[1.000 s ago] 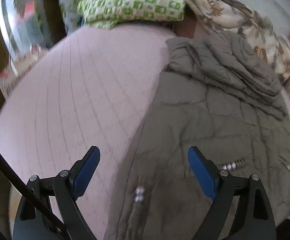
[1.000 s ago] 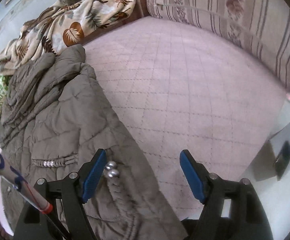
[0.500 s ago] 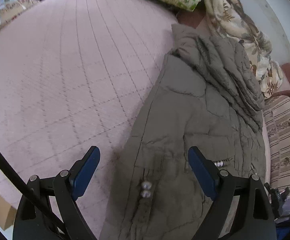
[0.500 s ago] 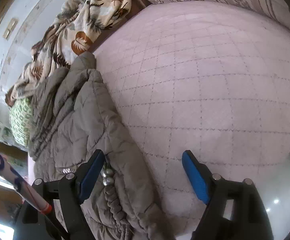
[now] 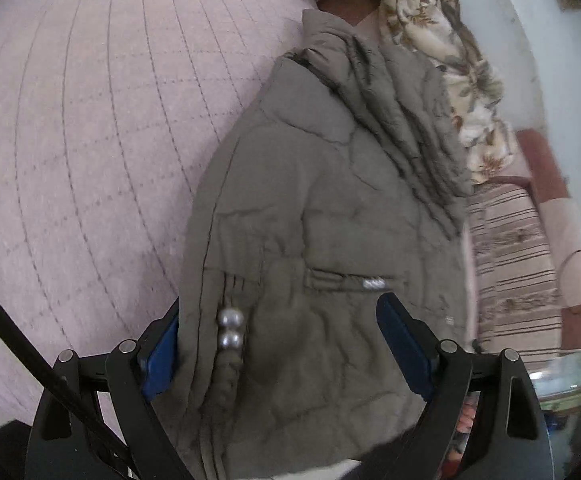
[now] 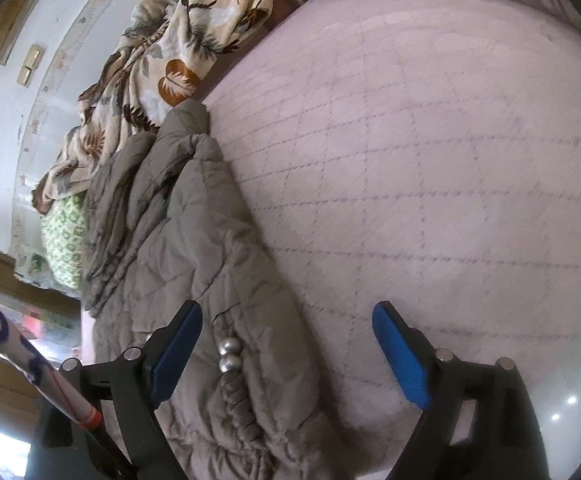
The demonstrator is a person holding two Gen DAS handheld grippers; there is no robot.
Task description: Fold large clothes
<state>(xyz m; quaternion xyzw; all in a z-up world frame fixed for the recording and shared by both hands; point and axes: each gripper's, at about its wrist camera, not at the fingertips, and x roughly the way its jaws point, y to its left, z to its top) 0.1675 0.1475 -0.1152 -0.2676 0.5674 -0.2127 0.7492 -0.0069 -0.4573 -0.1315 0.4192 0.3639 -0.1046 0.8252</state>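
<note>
Your olive quilted jacket (image 5: 330, 208) lies lengthwise on the pink quilted bed (image 5: 90, 140), hood end toward the leaf-print blanket (image 6: 178, 52) and green patterned pillow (image 6: 64, 240). Your left claw (image 5: 278, 344) is wide, jaws astride the jacket's hem near two silver beads (image 5: 229, 328), pads not pressing. Your right claw (image 6: 286, 352) has just been opening, now wide; the jacket's edge sits between the jaws, nothing gripped.

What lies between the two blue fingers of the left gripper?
In the left wrist view, the olive quilted jacket fills the open left gripper, with two silver beads on its cord.
</note>
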